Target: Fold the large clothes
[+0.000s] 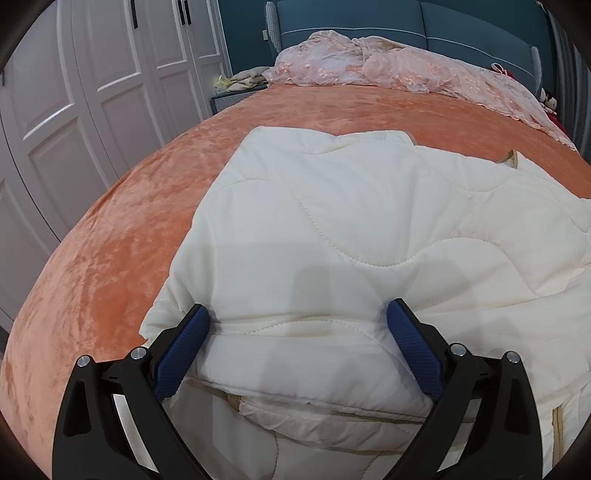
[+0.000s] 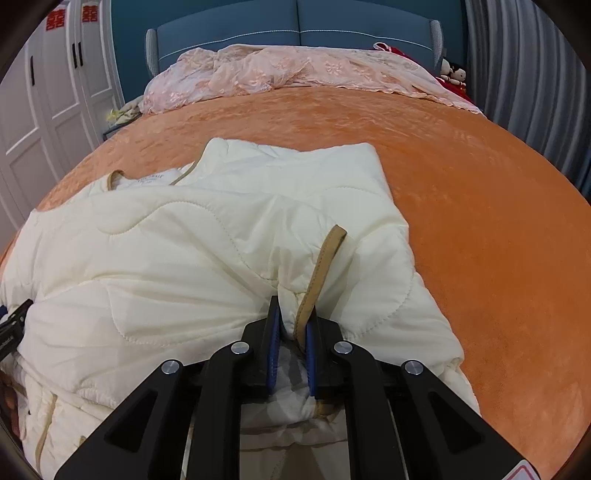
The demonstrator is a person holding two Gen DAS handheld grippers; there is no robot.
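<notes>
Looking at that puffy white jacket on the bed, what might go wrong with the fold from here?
1. The right gripper pinches only a small bunch of the jacket with its tan trim; the slick fabric might slip out.
2. The left gripper stands wide open around the thick folded edge, pressing on nothing, so that side may spring open.
3. Pulling on one side alone could skew the fold or drag the orange bedspread.

Cream quilted jacket [image 1: 332, 229], tan-trimmed, folded over on orange bedspread [image 1: 110, 240]

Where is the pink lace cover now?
In both wrist views the pink lace cover lies crumpled at the far end of the orange bedspread, against the blue headboard.
</notes>
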